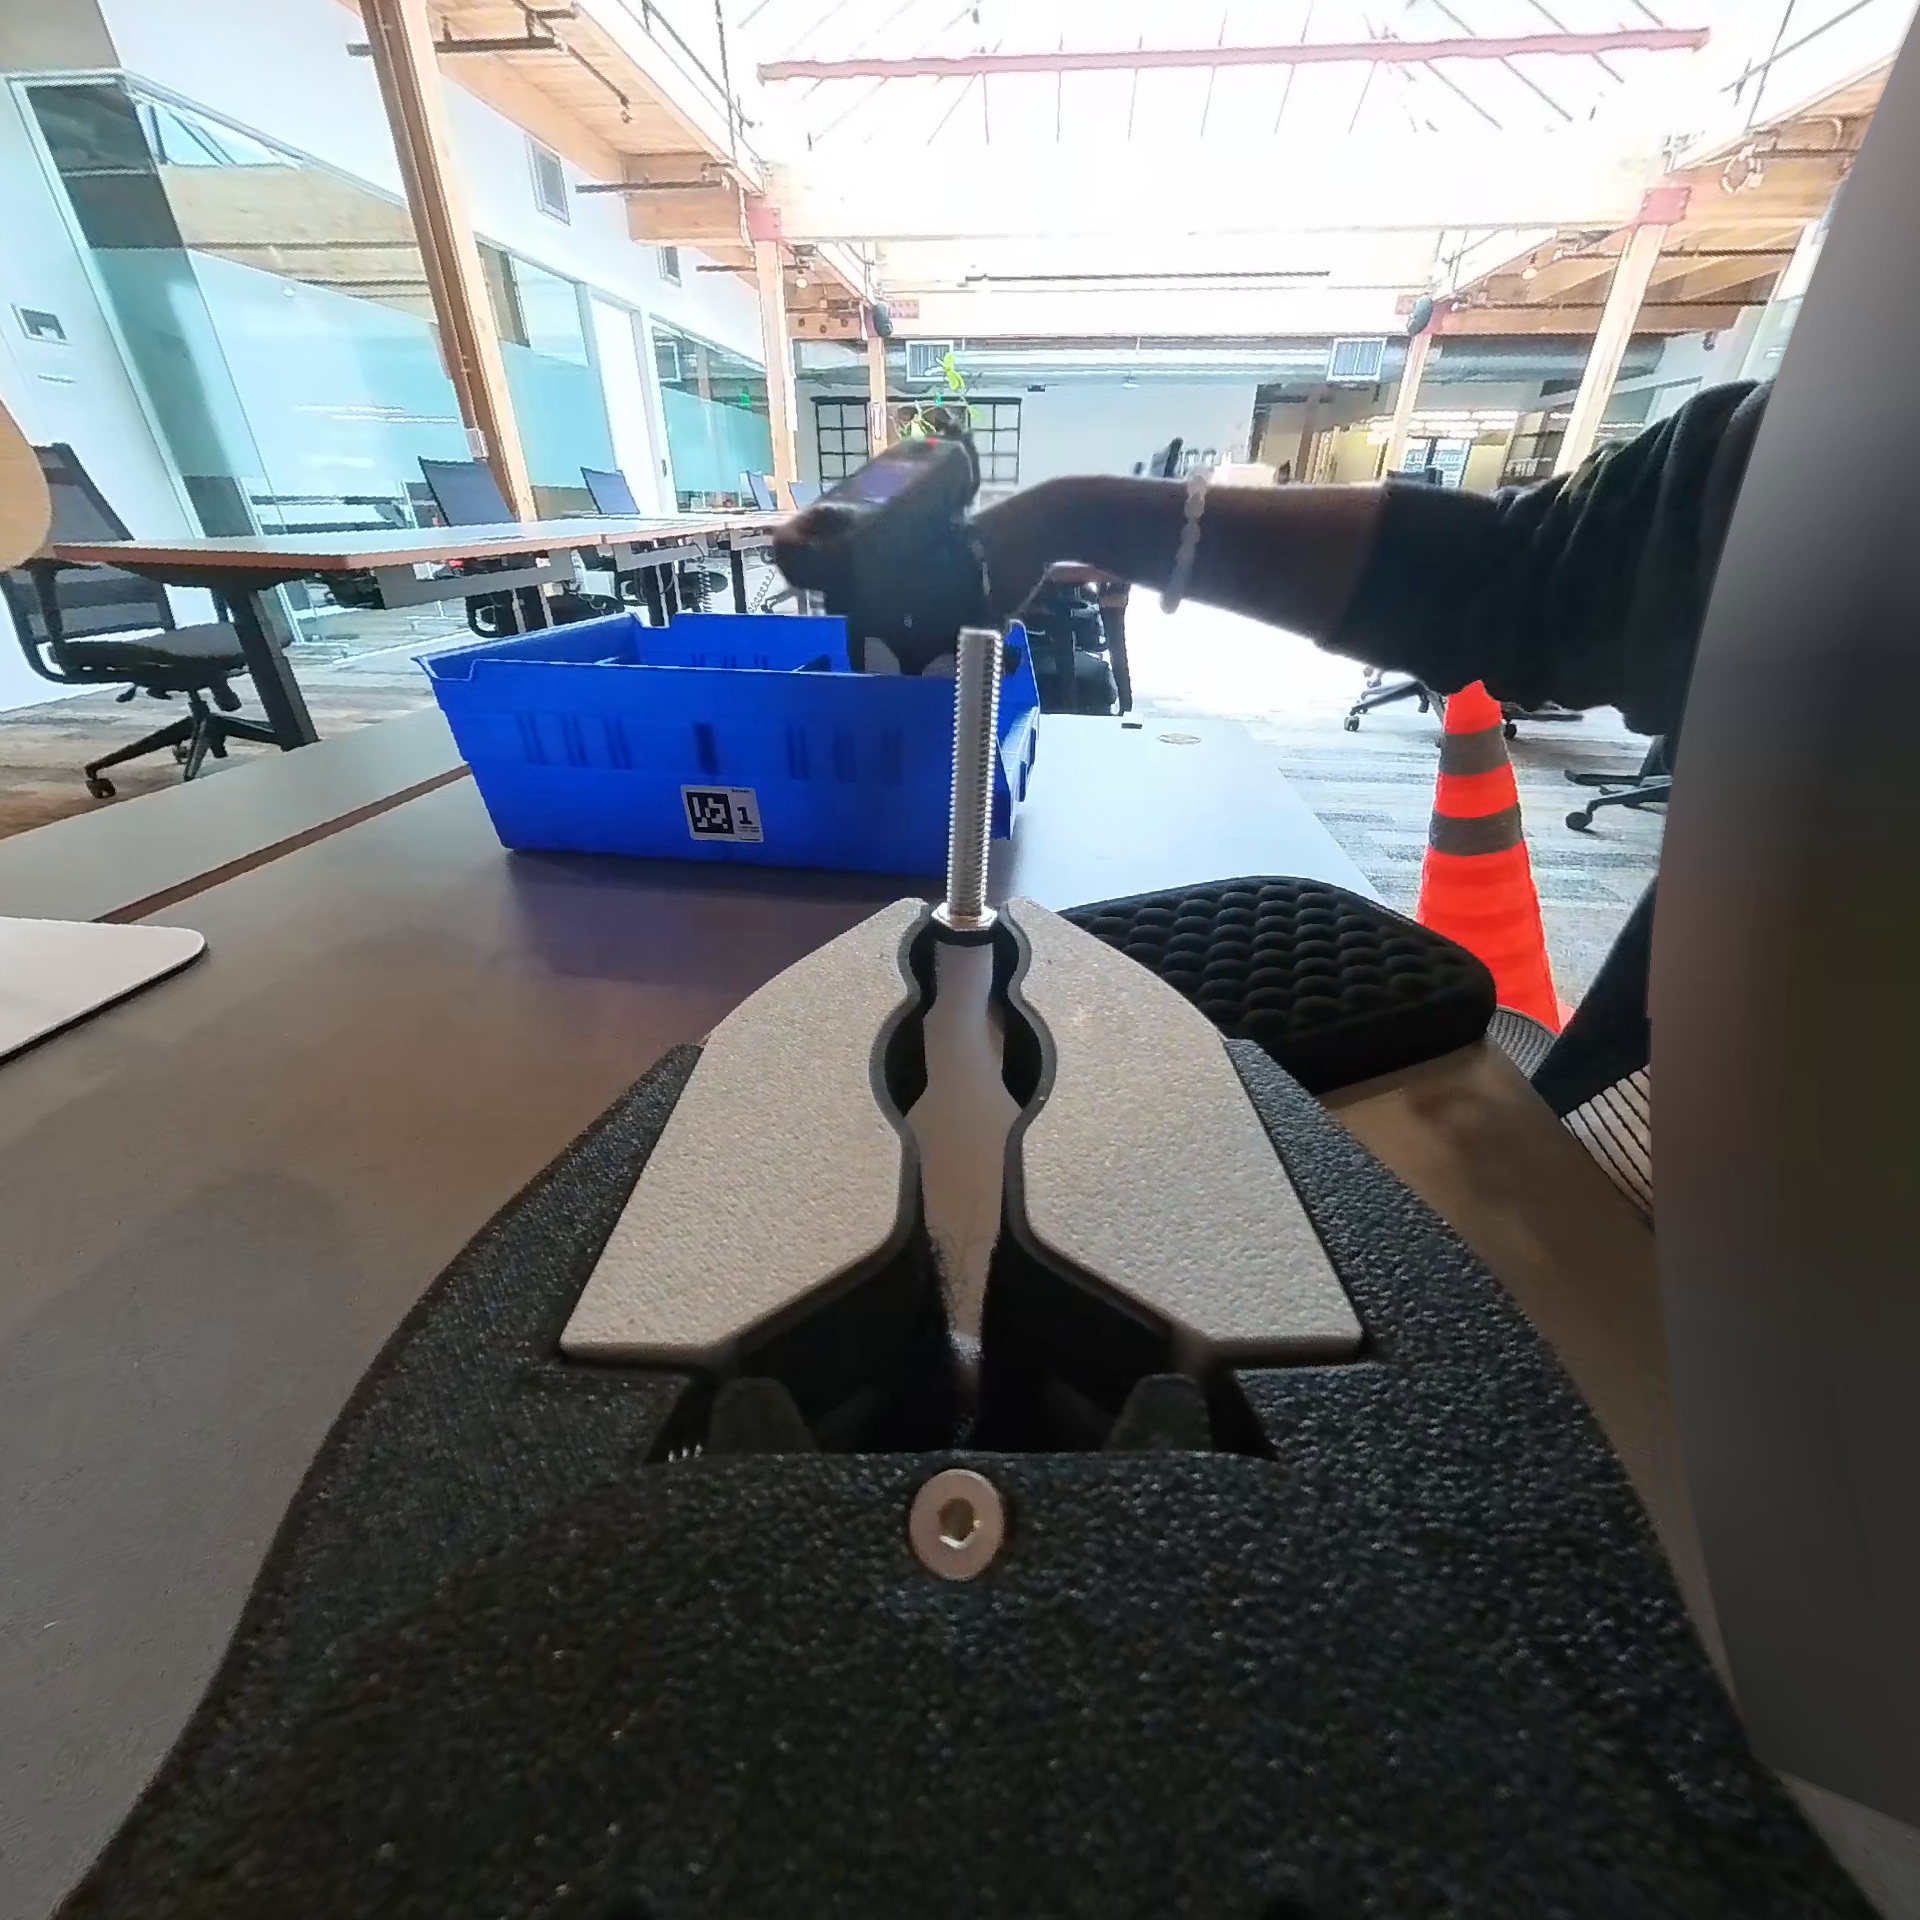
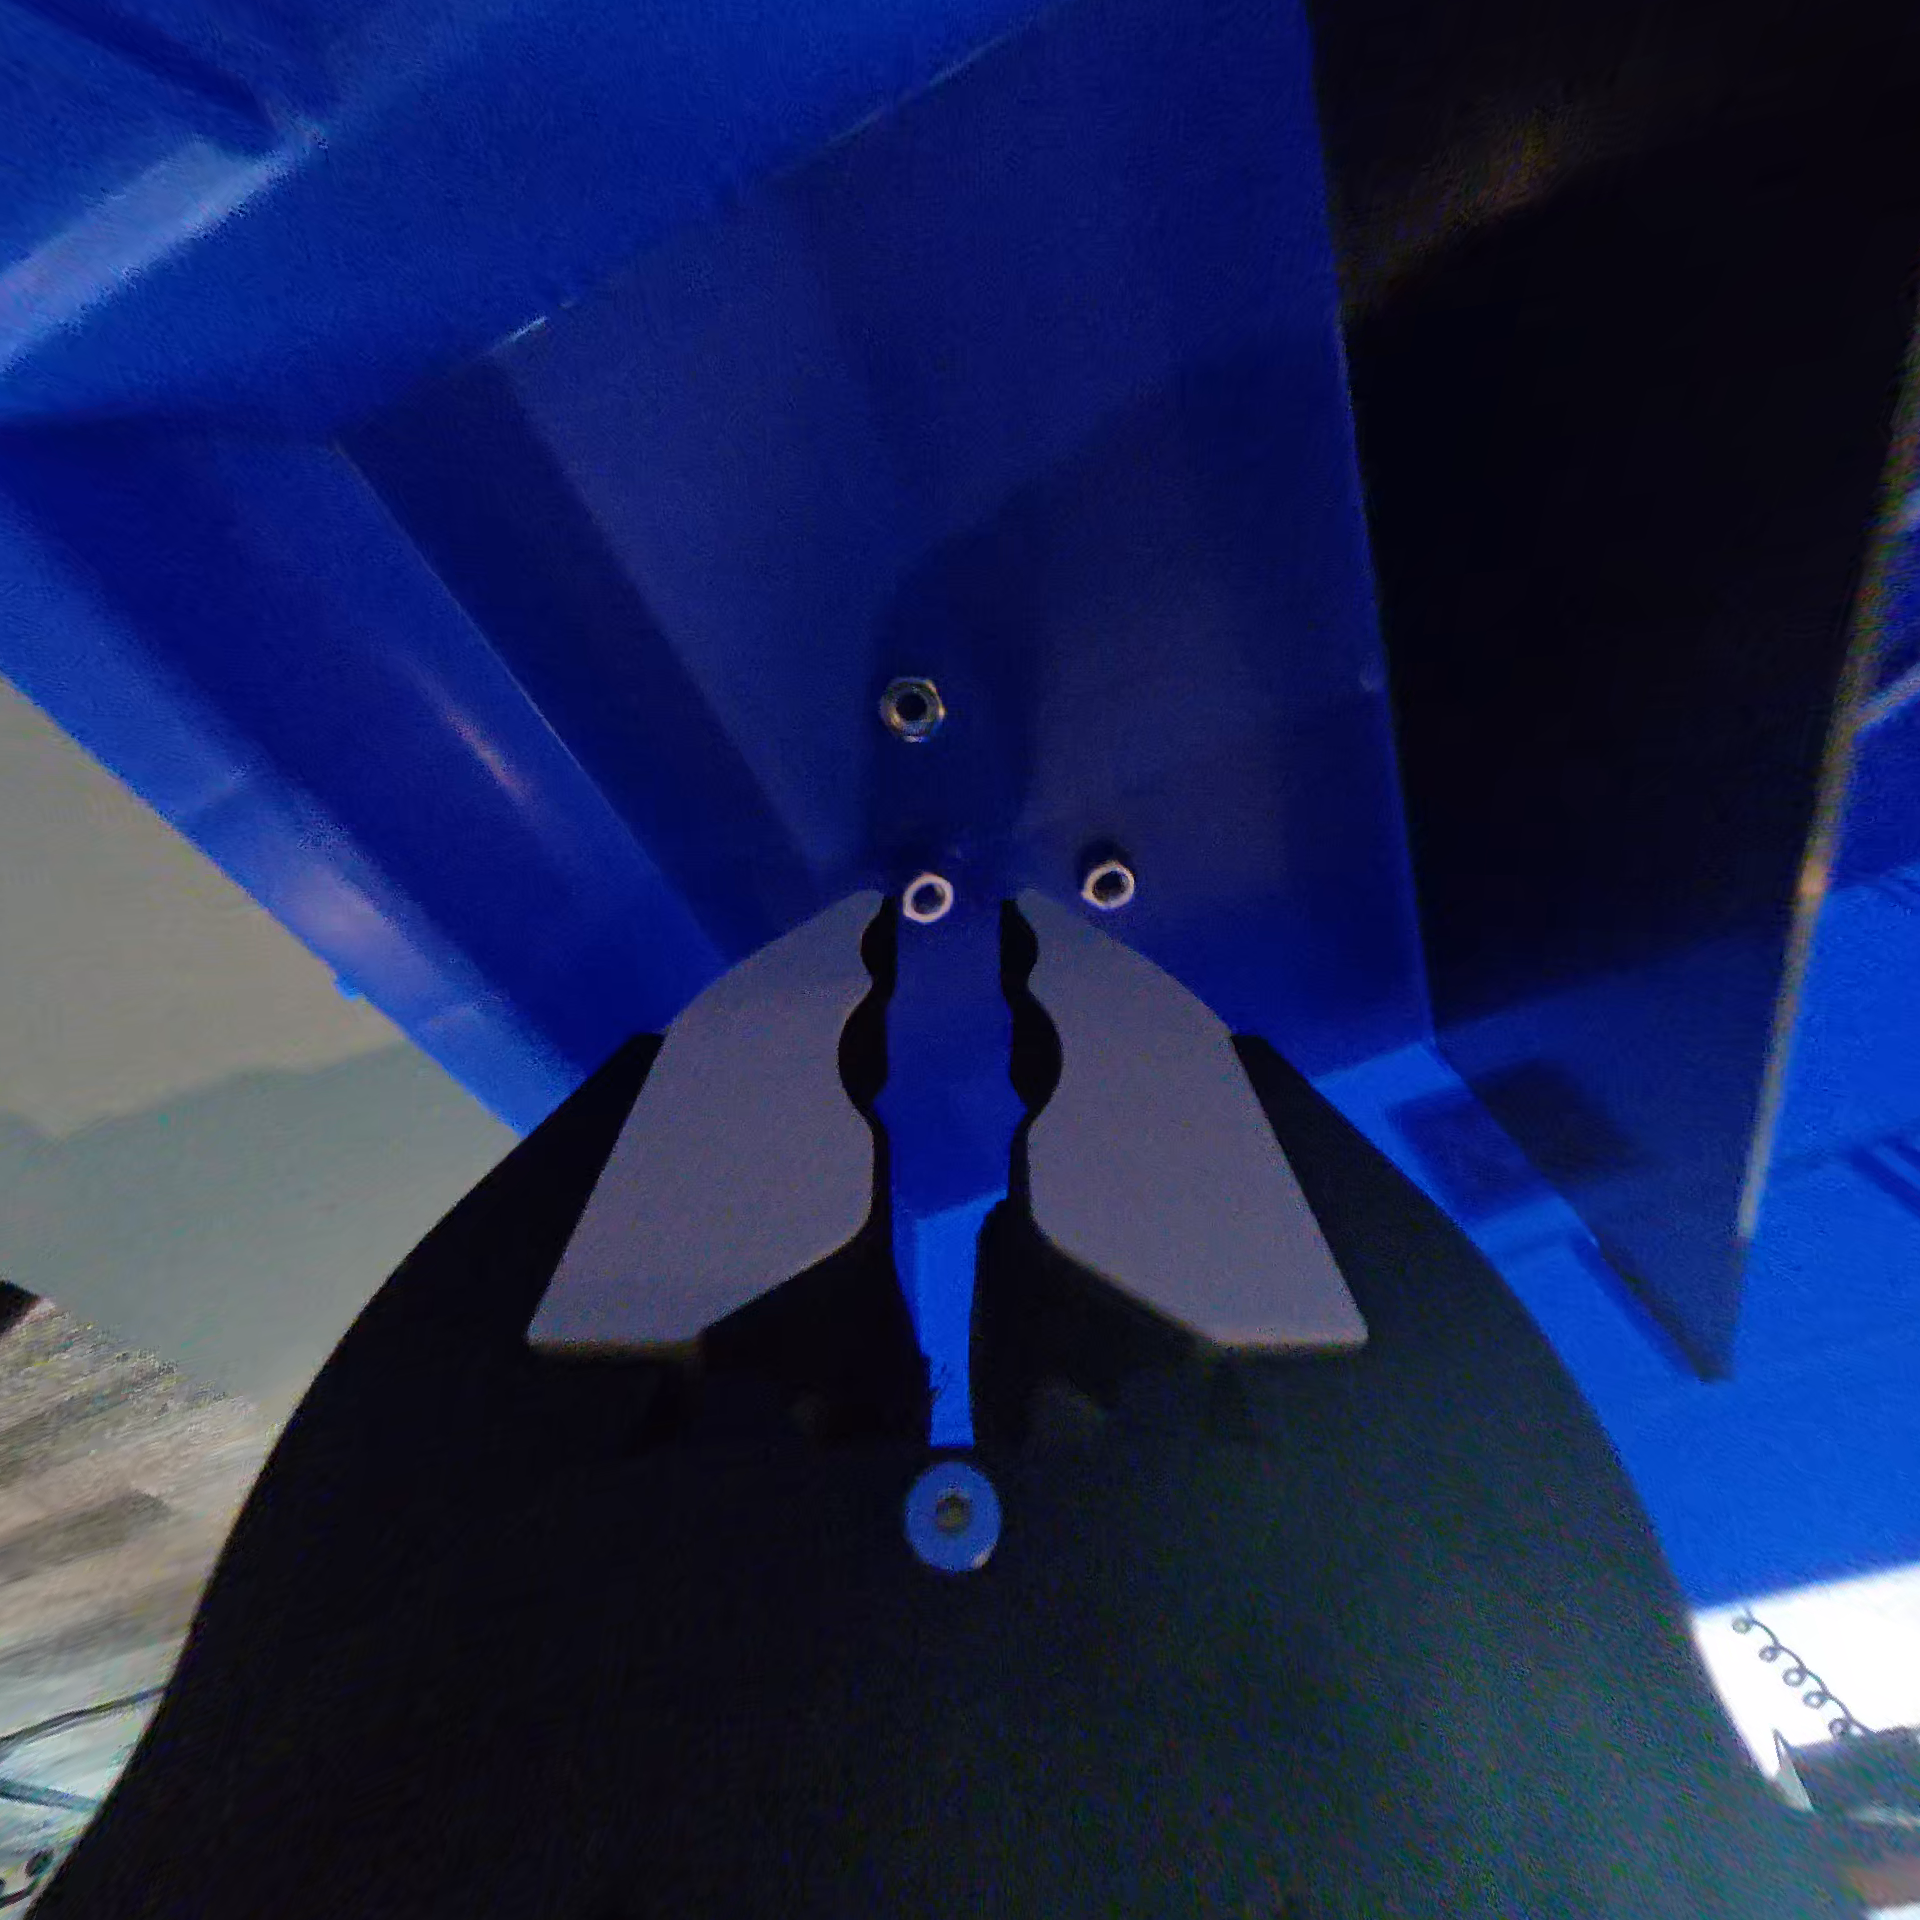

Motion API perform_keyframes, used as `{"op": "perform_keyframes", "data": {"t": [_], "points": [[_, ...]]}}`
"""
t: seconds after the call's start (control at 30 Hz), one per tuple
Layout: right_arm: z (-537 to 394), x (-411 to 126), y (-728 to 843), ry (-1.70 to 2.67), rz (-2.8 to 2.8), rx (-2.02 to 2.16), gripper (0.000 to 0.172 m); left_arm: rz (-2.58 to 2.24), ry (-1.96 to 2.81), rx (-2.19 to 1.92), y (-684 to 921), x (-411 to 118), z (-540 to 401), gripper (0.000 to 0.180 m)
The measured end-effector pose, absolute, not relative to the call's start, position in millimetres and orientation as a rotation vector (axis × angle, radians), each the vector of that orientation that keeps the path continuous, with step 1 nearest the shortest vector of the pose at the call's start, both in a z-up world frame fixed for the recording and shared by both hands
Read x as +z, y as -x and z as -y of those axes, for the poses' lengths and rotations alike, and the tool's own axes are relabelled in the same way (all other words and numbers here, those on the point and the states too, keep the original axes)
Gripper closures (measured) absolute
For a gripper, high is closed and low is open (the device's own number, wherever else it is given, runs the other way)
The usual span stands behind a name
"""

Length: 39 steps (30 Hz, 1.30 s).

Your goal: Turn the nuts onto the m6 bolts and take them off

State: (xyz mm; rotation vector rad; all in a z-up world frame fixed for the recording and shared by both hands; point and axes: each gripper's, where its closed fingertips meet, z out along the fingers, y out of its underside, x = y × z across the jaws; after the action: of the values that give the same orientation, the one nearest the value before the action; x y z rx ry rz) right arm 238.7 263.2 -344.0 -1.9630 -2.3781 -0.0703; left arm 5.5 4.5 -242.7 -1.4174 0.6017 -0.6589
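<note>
Open-plan office with desks and chairs; dark tabletop [image 1: 312, 1039] bearing a blue bin [image 1: 727, 748], an orange cone [image 1: 1481, 831] beyond. Left gripper [image 1: 966, 920] clenched on the head of an upright silver bolt [image 1: 977, 769], threads bare. Right gripper [image 2: 940, 914] released inside the bin, fingertips apart just short of one nut [image 2: 927, 896]; two more nuts [image 2: 1108, 886] [image 2: 911, 710] nearby on the bin floor.

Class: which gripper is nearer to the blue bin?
Right. The right gripper reaches down inside the blue bin, open above loose nuts. The left gripper holds a bolt short of it.
</note>
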Motion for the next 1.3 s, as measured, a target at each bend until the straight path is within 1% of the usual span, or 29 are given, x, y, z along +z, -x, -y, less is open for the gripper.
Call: {"op": "perform_keyframes", "data": {"t": [0.13, 0.3, 0.43, 0.53, 0.67, 0.77, 1.07, 1.17, 1.23, 1.3], "points": [[-267.7, -312.6, -234.8, 1.943, 2.337, -0.07, 0.147, -0.604, 1.419, -0.659, -5.9, -242.8, -4.5, 0.171], [-248.9, -250.3, -198.5, 1.774, 2.3, 0.021, 0.145, -0.605, 1.42, -0.661, -6.1, -243.2, -4.6, 0.171], [-192.6, -203.8, -142.8, 1.497, 2.369, 0.205, 0.144, -0.604, 1.421, -0.663, -5.9, -243.2, -4.6, 0.171], [-126.2, -185.8, -96.9, 1.217, 2.493, 0.389, 0.145, -0.599, 1.421, -0.665, -5.4, -242.9, -4.8, 0.171], [-44.1, -189.2, -52.5, 0.872, 2.681, 0.517, 0.146, -0.607, 1.422, -0.658, -6.3, -243.3, -4.5, 0.171], [-9.3, -197.0, -24.8, 0.718, 2.744, 0.518, 0.148, -0.606, 1.422, -0.659, -6.1, -243.3, -4.4, 0.171], [10.5, -206.1, 11.7, 0.591, 2.805, 0.413, 0.153, -0.616, 1.426, -0.656, -7.3, -244.1, -4.3, 0.171], [12.3, -208.1, 13.5, 0.574, 2.813, 0.416, 0.158, -0.62, 1.428, -0.656, -7.9, -244.5, -4.3, 0.171], [14.0, -208.8, 12.5, 0.561, 2.824, 0.428, 0.164, -0.617, 1.428, -0.656, -7.5, -244.4, -4.5, 0.171], [13.5, -209.4, 12.4, 0.551, 2.827, 0.423, 0.166, -0.617, 1.428, -0.656, -7.5, -244.4, -4.4, 0.171]]}}
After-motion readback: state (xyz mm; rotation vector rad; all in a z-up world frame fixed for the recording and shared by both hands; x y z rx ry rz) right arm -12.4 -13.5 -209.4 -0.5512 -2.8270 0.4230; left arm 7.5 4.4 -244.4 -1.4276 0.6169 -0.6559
